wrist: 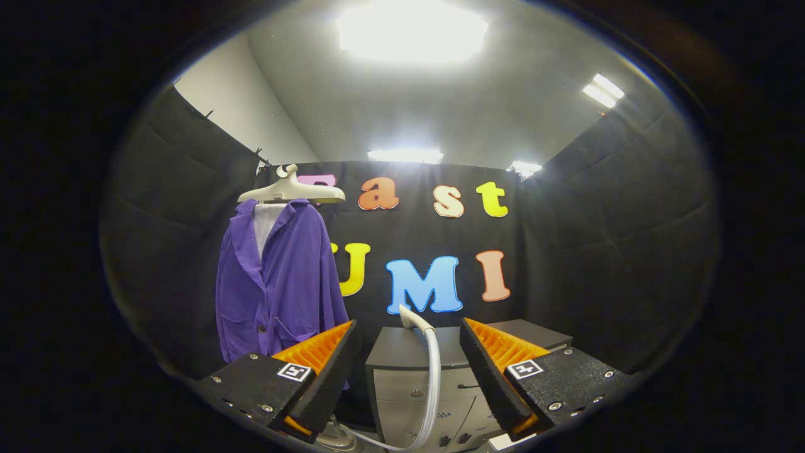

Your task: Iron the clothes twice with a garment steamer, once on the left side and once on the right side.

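Steamer [412, 318] stood upright ahead of the hand-held gripper [410, 358], between its two fingers and beyond their tips, touching neither. Its head was pale, smooth and rounded, hooked forward at the top like a small nozzle. A ribbed, translucent grey hose [433, 377] ran down from the head, curved under the left finger and reached a round pale base [333, 437] that was mostly hidden.

The hand-held gripper was open wide, with nothing between its fingers. Each finger [327, 352] was a wedge with a ridged inner face, mounted on a grainy block fastened with small screws and carrying a square printed marker.

Behind the steamer sat a low cabinet [402, 377] with a dark, flat top and paler grey front panels; its surface looked matte and hard-edged.

To the left of the steamer and well apart from it hung a purple jacket [277, 283]. The cloth looked soft and slightly napped, with a broad collar, a dark button on the front and patch pockets low down. It hung open at the neck over something white [264, 223]. Its lower edge fell behind the left finger. A broad, cream plastic hanger [292, 189] with thick curved shoulders carried it, hook at the top.

Black quilted cloth [597, 239] formed the booth walls all around, creased in soft folds. Bright ceiling panels [412, 28] glared overhead.
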A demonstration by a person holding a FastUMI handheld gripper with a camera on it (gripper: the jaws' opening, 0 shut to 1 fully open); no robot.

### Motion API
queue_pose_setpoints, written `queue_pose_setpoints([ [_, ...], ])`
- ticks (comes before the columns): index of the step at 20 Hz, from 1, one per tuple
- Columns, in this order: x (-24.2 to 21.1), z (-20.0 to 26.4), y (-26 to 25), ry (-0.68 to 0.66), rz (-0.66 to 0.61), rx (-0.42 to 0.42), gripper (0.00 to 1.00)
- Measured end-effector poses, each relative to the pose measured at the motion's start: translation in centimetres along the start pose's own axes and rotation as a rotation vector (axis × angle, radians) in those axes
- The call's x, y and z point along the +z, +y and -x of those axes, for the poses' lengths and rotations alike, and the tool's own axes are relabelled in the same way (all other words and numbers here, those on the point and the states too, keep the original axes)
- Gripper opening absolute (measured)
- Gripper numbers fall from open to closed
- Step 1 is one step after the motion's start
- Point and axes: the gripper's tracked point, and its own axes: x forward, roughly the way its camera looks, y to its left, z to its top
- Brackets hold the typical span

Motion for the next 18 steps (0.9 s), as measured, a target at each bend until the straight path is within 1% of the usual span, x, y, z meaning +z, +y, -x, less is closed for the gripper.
queue_pose_setpoints([
  [4,-0.2,-5.4,-1.7,0.013,-0.014,0.041,0.97],
  [9,-0.5,-13.1,-3.8,0.033,-0.106,0.103,0.96],
  [12,-1.8,-17.3,-5.2,0.082,-0.088,0.129,0.96],
  [14,-2.7,-19.8,-5.5,0.119,-0.085,0.162,0.96],
  [18,-5.2,-25.0,-5.8,0.195,-0.159,0.251,0.97],
])
